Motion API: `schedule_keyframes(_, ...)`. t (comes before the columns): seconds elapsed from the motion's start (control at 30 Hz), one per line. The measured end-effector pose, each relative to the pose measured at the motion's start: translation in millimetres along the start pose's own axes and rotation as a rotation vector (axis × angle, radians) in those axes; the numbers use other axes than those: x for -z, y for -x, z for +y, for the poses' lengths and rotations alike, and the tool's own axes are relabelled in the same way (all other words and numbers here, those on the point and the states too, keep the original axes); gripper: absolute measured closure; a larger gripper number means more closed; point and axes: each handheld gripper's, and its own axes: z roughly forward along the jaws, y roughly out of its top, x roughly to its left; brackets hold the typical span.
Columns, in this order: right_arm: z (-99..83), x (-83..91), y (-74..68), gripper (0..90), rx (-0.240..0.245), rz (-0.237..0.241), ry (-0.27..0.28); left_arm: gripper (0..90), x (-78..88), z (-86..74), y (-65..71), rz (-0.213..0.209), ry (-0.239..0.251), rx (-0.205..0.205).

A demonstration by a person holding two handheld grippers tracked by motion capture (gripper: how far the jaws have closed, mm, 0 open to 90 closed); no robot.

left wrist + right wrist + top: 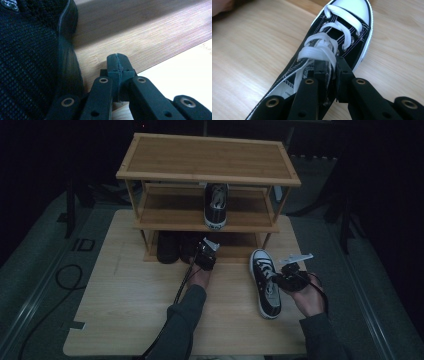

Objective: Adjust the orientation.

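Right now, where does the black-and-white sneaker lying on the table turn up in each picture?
High view: black-and-white sneaker lower right, toe toward the rack, beside the right hand-held gripper.
Left gripper view: not in it.
Right gripper view: fills the middle, laces between the jaws.
Shared landmark: its white toe cap.

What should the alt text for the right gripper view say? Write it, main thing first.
The right gripper has its black fingers shut on the white laces and tongue of a black-and-white canvas sneaker. The sneaker lies on a light wooden table, its white toe cap pointing away from the camera.
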Motion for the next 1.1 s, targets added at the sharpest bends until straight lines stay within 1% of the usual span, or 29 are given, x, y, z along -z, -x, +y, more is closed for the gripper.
schedule_keyframes(0.03,0.0,0.0,0.0,82.6,0.0,0.0,0.0,90.0,0.0,0.0,0.0,0.0,0.0,0.0)
schedule_keyframes(0.07,4.5,-4.1,-10.2,82.6,0.055,0.023,-0.005,90.0,0.0,0.0,0.1,0.001,0.001,-0.001)
schedule_keyframes(0.1,4.5,-4.1,-10.2,82.6,0.055,0.023,-0.005,90.0,0.0,0.0,0.1,0.001,0.001,-0.001)
schedule_keyframes(0.13,8.3,-7.6,-19.6,82.6,0.105,0.046,-0.004,90.0,0.0,0.0,0.1,0.001,0.0,-0.001)
schedule_keyframes(0.17,8.3,-7.6,-19.6,82.6,0.105,0.046,-0.004,90.0,0.0,0.0,0.1,0.001,0.0,-0.001)
schedule_keyframes(0.2,11.3,-9.8,-27.6,82.5,0.146,0.073,-0.008,90.0,0.0,0.0,0.1,0.001,0.001,0.0)
schedule_keyframes(0.23,11.3,-9.8,-27.6,82.5,0.146,0.073,-0.008,90.0,0.0,0.0,0.1,0.001,0.001,0.0)
schedule_keyframes(0.27,13.6,-11.5,-34.7,82.5,0.185,0.096,-0.01,90.0,0.0,0.0,0.1,0.0,0.0,-0.001)
schedule_keyframes(0.3,13.6,-11.5,-34.7,82.5,0.185,0.096,-0.01,90.0,0.0,0.0,0.1,0.0,0.0,-0.001)
schedule_keyframes(0.33,14.9,-13.2,-41.3,82.5,0.225,0.116,-0.021,90.0,0.0,0.0,0.1,0.001,0.0,0.0)
schedule_keyframes(0.4,15.1,-14.1,-44.0,82.5,0.235,0.123,-0.026,90.0,0.0,0.0,0.2,0.001,0.001,0.0)
schedule_keyframes(0.43,15.1,-16.8,-48.3,82.5,0.263,0.137,-0.037,90.0,-0.1,0.0,0.3,0.001,0.001,0.001)
schedule_keyframes(0.47,13.9,-20.5,-52.3,82.4,0.282,0.148,-0.053,90.0,-0.1,0.0,0.3,0.001,0.002,0.0)
schedule_keyframes(0.57,12.3,-23.2,-54.3,82.4,0.291,0.152,-0.056,90.0,-0.1,0.0,0.3,0.001,0.002,0.0)
schedule_keyframes(0.7,8.5,-23.0,-50.3,81.2,0.272,0.17,-0.053,90.0,-0.1,0.0,0.3,0.001,0.001,0.0)
schedule_keyframes(0.73,6.3,-22.5,-49.3,79.4,0.262,0.172,-0.044,90.0,-0.1,0.0,0.3,0.001,0.001,0.0)
schedule_keyframes(0.77,6.3,-22.5,-49.3,79.4,0.262,0.172,-0.044,90.0,-0.1,0.0,0.3,0.001,0.001,0.0)
schedule_keyframes(0.8,5.0,-22.2,-48.9,77.4,0.248,0.179,-0.044,90.0,-0.1,0.0,0.3,0.001,0.001,0.0)
schedule_keyframes(0.83,5.0,-22.2,-48.9,77.4,0.248,0.179,-0.044,90.0,-0.1,0.0,0.3,0.001,0.001,0.0)
schedule_keyframes(0.87,3.6,-20.3,-49.0,75.4,0.236,0.18,-0.048,90.0,-0.1,0.0,0.3,0.001,0.002,0.0)
schedule_keyframes(0.9,3.6,-20.3,-49.0,75.4,0.236,0.18,-0.048,90.0,-0.1,0.0,0.3,0.001,0.002,0.0)
schedule_keyframes(0.93,1.8,-17.8,-48.5,73.2,0.222,0.176,-0.047,90.0,-0.1,0.0,0.3,0.001,0.002,0.0)
schedule_keyframes(0.97,1.8,-17.8,-48.5,73.2,0.222,0.176,-0.047,90.0,-0.1,0.0,0.3,0.001,0.002,0.0)
schedule_keyframes(1.0,0.9,-17.0,-47.9,72.9,0.216,0.175,-0.051,90.0,-0.1,0.0,0.4,0.002,0.002,0.0)
schedule_keyframes(1.07,-4.5,-15.0,-48.0,71.9,0.199,0.158,-0.075,90.0,-0.1,0.0,0.4,0.002,0.002,0.0)
schedule_keyframes(1.1,-4.5,-15.0,-48.0,71.9,0.199,0.158,-0.075,90.0,-0.1,0.0,0.4,0.002,0.002,0.0)
